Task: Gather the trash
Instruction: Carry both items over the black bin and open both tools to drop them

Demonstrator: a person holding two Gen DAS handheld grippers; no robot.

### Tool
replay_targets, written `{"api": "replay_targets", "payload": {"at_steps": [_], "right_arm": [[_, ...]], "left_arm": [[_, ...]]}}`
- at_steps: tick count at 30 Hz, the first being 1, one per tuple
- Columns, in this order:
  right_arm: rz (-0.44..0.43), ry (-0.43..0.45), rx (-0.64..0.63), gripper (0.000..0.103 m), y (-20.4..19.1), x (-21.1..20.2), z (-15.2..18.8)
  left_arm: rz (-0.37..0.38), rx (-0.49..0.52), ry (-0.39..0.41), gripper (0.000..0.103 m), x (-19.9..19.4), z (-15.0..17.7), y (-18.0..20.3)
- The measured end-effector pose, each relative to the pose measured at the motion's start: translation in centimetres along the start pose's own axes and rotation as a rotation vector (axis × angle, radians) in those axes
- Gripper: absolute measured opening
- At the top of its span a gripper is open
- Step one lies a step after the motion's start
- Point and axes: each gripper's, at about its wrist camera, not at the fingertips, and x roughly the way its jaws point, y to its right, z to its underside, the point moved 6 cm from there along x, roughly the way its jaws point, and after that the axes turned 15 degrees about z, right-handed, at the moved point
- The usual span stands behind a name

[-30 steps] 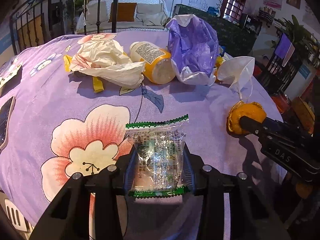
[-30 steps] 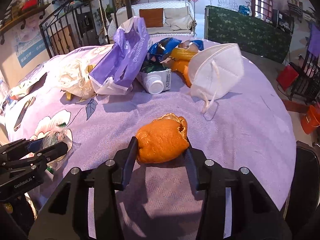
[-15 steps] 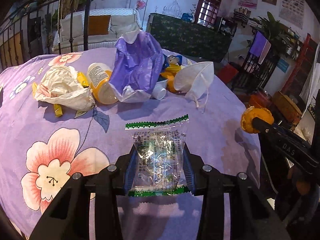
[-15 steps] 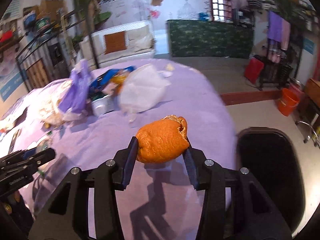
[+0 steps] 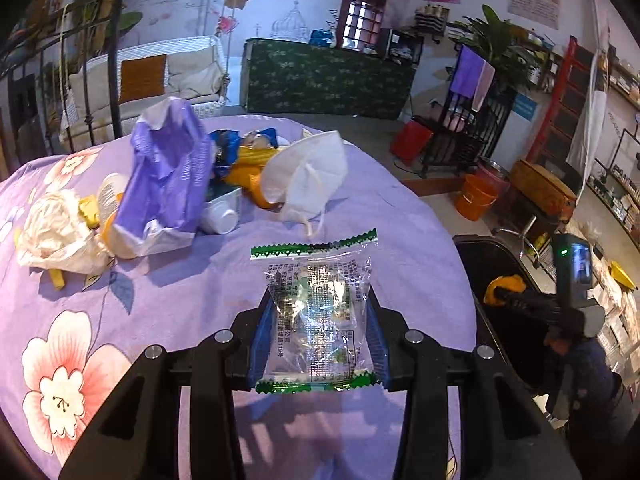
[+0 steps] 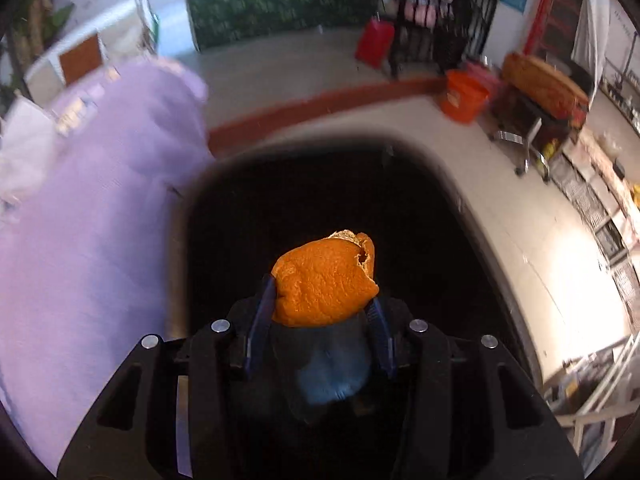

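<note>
Beside the purple floral tablecloth (image 5: pixel 192 288) stands a black bin (image 6: pixel 400 208), so I hold my right gripper (image 6: pixel 320 304), clamped on orange peel (image 6: pixel 326 282), above its mouth, while my left gripper (image 5: pixel 318 332) pinches a clear wrapper (image 5: pixel 318 312) above the table, awaiting its turn.

peel (image 6: pixel 326 282): orange, curled, pinched in right gripper (image 6: pixel 320 308) over black bin (image 6: pixel 440 208) | wrapper (image 5: pixel 316 316): clear, green zigzag ends, upright in left gripper (image 5: pixel 318 340) above bench (image 5: pixel 192 292) | mask (image 5: pixel 308 172), purple bag (image 5: pixel 168 176), white bottle (image 5: pixel 220 216), crumpled paper (image 5: pixel 56 236): heaped on bench
</note>
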Motion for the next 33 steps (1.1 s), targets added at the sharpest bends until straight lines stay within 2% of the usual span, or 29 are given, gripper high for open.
{"api": "replay_targets", "payload": {"at_steps": [2,5,6,7,10,15,21,27,33], "right_arm": [[-0.012,-0.059,0.001,0.045,-0.1,1.3,0.5],[0.011,-0.075,-0.012,0.047,-0.2,1.5,0.1],[0.014,-0.074,-0.009,0.051,-0.2,1.5,-0.1],[0.012,-0.080,-0.003,0.060,-0.1,1.4,-0.1],[0.005,-0.069,0.011,0.070,0.3,1.0,0.0],[-0.015,-0.034,0.061,0.070,1.2,-0.2,0.0],[-0.028,0.068,0.167,0.071,4.7,-2.7,-1.3],[0.015,0.156,0.251,0.074,8.5,-5.0,-1.6],[0.085,0.211,0.346,0.074,13.3,-5.9,-1.4]], "left_arm": [[0.010,0.011,-0.006,0.041,0.3,0.1,0.7],[0.027,0.021,-0.016,0.041,0.8,0.1,1.3],[0.031,0.025,-0.019,0.041,0.9,0.1,1.5],[0.034,0.027,-0.020,0.041,1.1,0.2,1.7],[0.051,0.023,-0.029,0.041,1.5,0.1,1.9],[0.093,0.039,-0.055,0.041,2.7,-0.1,3.3],[0.213,0.108,-0.099,0.041,5.5,-0.7,8.0],[0.356,0.170,-0.203,0.041,11.0,-0.3,14.0],[0.450,0.229,-0.321,0.041,15.8,1.0,19.7]]}}
